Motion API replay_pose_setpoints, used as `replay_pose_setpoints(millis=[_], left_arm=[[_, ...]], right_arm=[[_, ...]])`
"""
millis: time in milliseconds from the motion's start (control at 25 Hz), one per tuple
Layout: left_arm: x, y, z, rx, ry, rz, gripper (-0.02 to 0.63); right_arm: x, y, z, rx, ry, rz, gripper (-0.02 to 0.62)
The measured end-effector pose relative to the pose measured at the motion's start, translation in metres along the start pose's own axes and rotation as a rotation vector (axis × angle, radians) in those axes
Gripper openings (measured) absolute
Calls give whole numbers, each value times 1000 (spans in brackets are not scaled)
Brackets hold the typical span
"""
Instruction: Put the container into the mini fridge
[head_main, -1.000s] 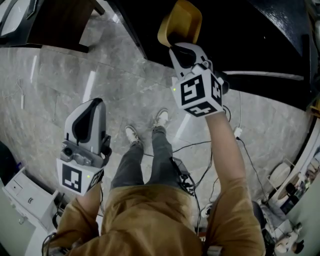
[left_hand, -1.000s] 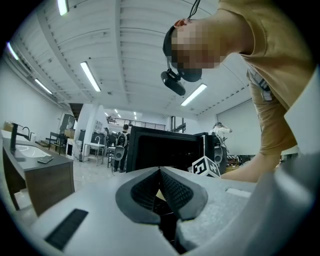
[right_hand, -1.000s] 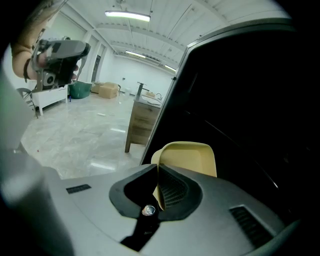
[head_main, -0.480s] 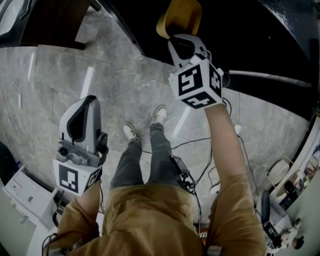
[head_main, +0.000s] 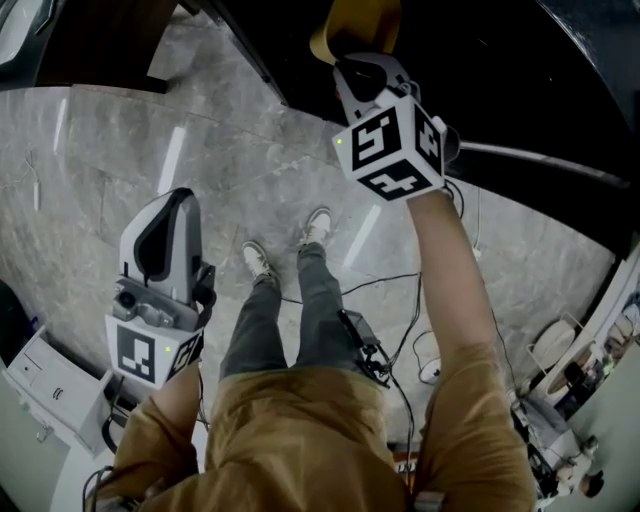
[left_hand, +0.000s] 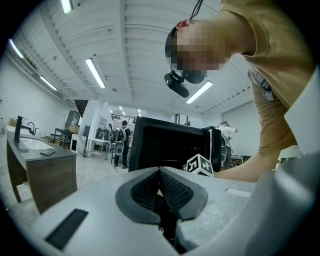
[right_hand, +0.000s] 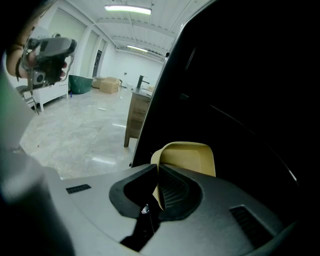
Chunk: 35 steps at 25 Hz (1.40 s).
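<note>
Right claw (right_hand: 157, 186) is pinching the yellow container (right_hand: 186, 158) by its rim at the mini fridge (right_hand: 240, 100) mouth.
You are holding it top centre, seemingly just entering the dark cavity; setting down and releasing are remaining. Its contents are not showing. Your left claw (left_hand: 160, 175), jaws pressed together on nothing, is hanging lower left.

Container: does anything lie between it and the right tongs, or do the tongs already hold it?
Nothing lies between them. The right gripper view shows the right tongs shut directly on the thin wall of the container.
</note>
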<state>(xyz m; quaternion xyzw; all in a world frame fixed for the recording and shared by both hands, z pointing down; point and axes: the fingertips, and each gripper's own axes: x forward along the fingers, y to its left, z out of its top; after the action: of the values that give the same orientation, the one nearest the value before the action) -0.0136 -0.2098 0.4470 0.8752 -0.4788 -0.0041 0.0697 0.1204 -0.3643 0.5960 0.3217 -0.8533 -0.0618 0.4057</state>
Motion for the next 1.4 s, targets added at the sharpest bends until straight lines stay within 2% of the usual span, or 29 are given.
replay_pose_setpoints(millis=[600, 1080, 1400], left_arm=[[25, 12, -6, 0, -11, 1, 0], [25, 17, -15, -18, 10, 9, 0], [18, 22, -19, -28, 26, 31, 0]], right_arm=[[21, -11, -7, -31, 27, 13, 8], [37, -17, -17, -60, 65, 10, 8], [44, -30, -15, -88, 79, -49, 8]])
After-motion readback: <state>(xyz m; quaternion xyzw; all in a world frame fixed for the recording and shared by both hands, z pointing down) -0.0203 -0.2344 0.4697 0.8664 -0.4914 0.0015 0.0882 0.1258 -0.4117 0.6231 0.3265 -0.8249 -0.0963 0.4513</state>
